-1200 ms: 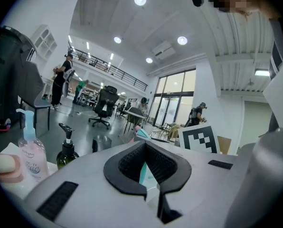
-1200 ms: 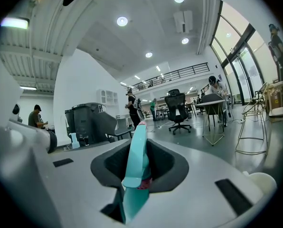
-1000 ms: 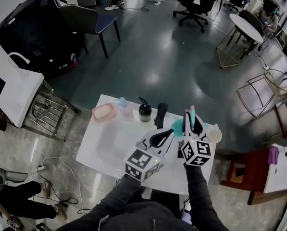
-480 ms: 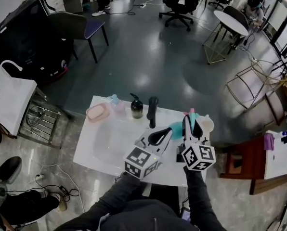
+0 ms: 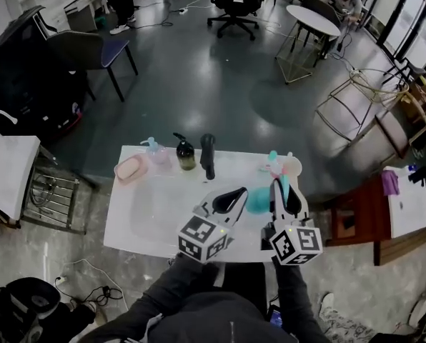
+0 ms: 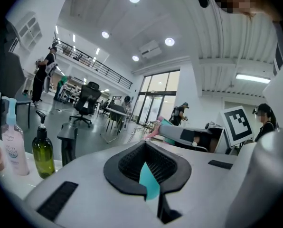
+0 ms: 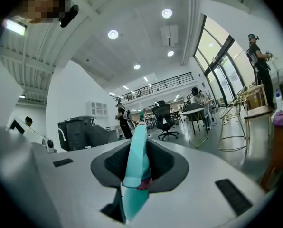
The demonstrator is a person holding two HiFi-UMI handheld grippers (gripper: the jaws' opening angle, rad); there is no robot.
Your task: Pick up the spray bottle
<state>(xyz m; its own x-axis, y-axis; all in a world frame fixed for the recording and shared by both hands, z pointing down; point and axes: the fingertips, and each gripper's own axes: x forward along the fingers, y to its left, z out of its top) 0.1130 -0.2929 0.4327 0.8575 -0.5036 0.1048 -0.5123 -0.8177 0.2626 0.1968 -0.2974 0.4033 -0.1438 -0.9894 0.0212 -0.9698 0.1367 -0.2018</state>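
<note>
The teal spray bottle (image 5: 258, 200) hangs over the white table's (image 5: 145, 216) near right part, and my right gripper (image 5: 283, 184) is shut on it. In the right gripper view the bottle's teal neck and pink trigger (image 7: 134, 172) fill the slot between the jaws. My left gripper (image 5: 241, 191) sits just left of the bottle, shut with nothing held. Its own view shows the jaws met, a sliver of teal (image 6: 147, 183) behind them, and the bottle's pink-tipped head (image 6: 166, 131) to the right.
Along the table's far edge stand a pink soap dish (image 5: 131, 168), a clear pump bottle (image 5: 156, 153), a dark green pump bottle (image 5: 185, 153), a black upright cylinder (image 5: 208, 156) and a white cup (image 5: 292, 166). A red cabinet (image 5: 359, 220) stands right of the table.
Both grippers have drawn back toward the table's near edge. The right one has carried the spray bottle up and away from the white cup. The left has stayed shut beside it.
</note>
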